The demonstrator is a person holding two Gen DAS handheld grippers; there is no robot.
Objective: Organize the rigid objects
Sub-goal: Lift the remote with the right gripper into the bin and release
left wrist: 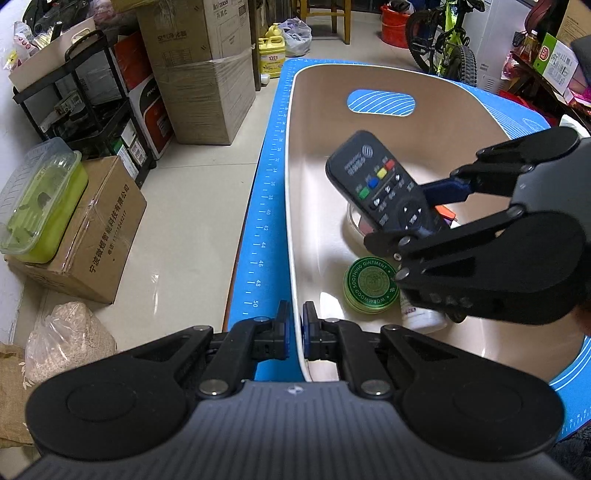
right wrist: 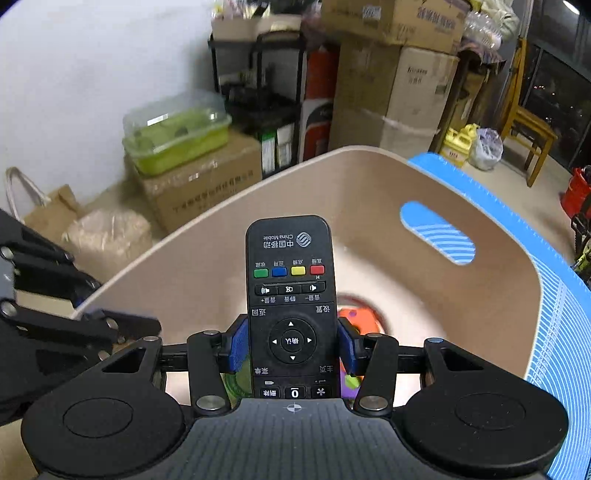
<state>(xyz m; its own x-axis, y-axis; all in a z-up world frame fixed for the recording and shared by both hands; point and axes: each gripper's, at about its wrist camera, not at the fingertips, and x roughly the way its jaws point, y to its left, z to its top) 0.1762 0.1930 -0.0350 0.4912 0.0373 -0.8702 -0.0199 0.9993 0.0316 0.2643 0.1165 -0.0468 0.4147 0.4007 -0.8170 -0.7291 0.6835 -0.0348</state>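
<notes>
Right gripper point(right wrist: 291, 345) clamped the remote point(right wrist: 290, 295) above the tub point(left wrist: 295, 221), tin point(left wrist: 371, 284) at its 6 o'clock already inside; left gripper point(left wrist: 294, 328) pinched the rim; release remained.

The remote point(right wrist: 290, 306) bore "China Mobile" (printed upside down from this view) and a "0" key. A green tin point(left wrist: 371, 284) read "WORMWOOD SOOTHING OINTMENT". The mat point(left wrist: 264, 236) carried ruler numbers, 40 to 50. A box point(left wrist: 201, 33) perhaps read "Infraxss".
</notes>
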